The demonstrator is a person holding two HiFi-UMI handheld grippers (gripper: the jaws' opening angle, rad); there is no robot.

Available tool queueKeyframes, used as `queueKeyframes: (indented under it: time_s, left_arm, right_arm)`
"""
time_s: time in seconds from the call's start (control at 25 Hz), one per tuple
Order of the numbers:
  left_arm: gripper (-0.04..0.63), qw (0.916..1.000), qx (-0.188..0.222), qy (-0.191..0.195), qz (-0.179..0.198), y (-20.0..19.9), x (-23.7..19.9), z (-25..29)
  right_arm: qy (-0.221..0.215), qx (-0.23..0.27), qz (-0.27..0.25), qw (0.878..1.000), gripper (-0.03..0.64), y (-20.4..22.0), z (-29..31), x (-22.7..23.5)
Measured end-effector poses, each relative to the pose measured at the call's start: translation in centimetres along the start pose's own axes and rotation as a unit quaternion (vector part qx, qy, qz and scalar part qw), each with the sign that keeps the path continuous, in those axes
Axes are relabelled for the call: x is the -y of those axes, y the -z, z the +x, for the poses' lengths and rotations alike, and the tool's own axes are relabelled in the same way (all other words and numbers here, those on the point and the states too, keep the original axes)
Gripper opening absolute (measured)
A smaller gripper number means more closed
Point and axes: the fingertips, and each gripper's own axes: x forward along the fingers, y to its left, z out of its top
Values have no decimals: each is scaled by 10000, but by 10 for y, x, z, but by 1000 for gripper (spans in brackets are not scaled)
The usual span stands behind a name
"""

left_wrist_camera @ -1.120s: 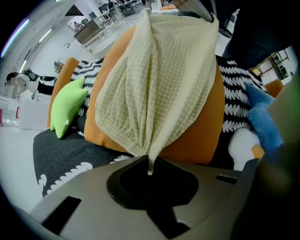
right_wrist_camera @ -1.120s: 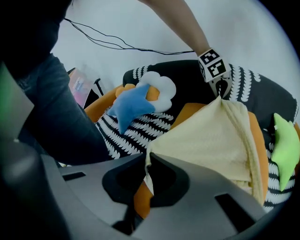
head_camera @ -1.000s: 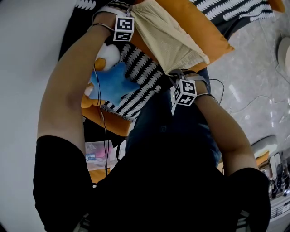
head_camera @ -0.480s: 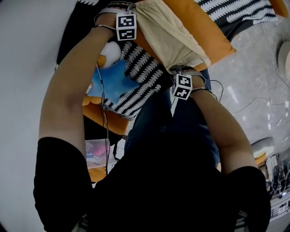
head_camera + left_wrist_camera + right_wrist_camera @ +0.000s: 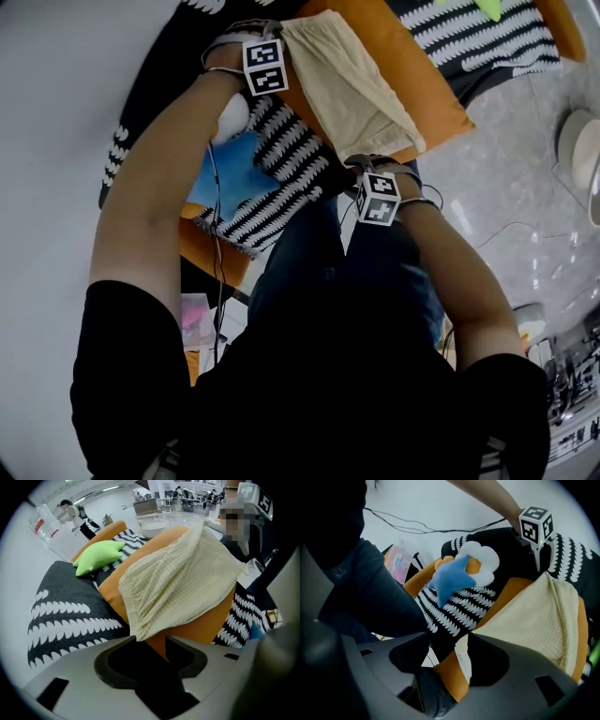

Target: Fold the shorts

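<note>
Now the jaws of the left gripper (image 5: 150, 639) stand apart, as they have just been opening, and they pinch nothing. The stretchy top corner of the shorts (image 5: 183, 583) hangs loose right at the gap, and the orange cushion (image 5: 201, 623) shows between the jaws. The right gripper (image 5: 449, 637) is the same: its jaws have just been opening too, and the near edge of the shorts and a bit of the cushion sit in the gap, but the pads do not press on them. So this looks like the letting-go step after a fold. The pale yellow shorts lie along the top of the orange cushion, stretched from one gripper to the other. To do this step well, I think both grippers should back straight out, slow and at the same time, so no jaw tip hooks the cloth and drags the fold open. The left one needs the most care, since that corner is nearly touching it. The cushion looks soft and sloped, so the shorts could slide if bumped. The striped cushion (image 5: 281, 155) and the blue star toy (image 5: 450, 581) lie close beside it, so keep clear of them when moving away
</note>
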Motion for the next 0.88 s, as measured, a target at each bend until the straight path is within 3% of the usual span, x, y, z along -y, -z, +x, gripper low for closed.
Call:
queueKeyframes:
  time_s: [0.2, 0.44, 0.72, 0.88]
  left_arm:
    - [210, 9982, 349, -40, -482, -6, -4, -18]
    - [210, 9901, 496, -21, -1311, -2, -10, -31]
    - [210, 9692, 807, 35, -2325, 8, -16, -42]
    - [209, 9437, 1082, -22, -3127, 11, -16, -48]
  right_arm:
    - [227, 541, -161, 9981, 274, -29, -58, 32]
    - [921, 839, -116, 9921, 275, -48, -123, 119]
    - [1394, 1024, -43, 9849, 275, -72, -170, 202]
    - [1408, 1149, -9, 9833, 276, -90, -180, 236]
